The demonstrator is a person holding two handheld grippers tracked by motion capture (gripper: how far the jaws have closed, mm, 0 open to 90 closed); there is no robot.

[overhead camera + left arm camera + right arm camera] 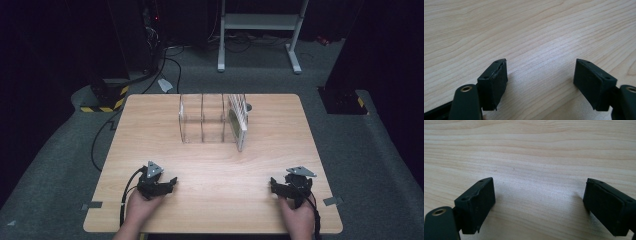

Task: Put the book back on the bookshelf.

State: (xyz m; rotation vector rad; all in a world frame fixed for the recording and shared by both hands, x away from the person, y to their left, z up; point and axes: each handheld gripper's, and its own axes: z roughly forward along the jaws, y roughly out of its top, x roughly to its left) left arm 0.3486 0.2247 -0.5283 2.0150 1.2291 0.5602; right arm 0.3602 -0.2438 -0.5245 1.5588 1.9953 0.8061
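Clear acrylic divider rack stands well apart across the light wooden table, so left tongs and right tongs rest wide, empty.

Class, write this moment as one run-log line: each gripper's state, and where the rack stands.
left gripper: open, empty, near edge | right gripper: open, empty, near edge | clear acrylic rack: far middle of wooden table, untouched

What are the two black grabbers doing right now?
Left gripper: open, holding nothing, over the light wooden table.
Right gripper: open, holding nothing.
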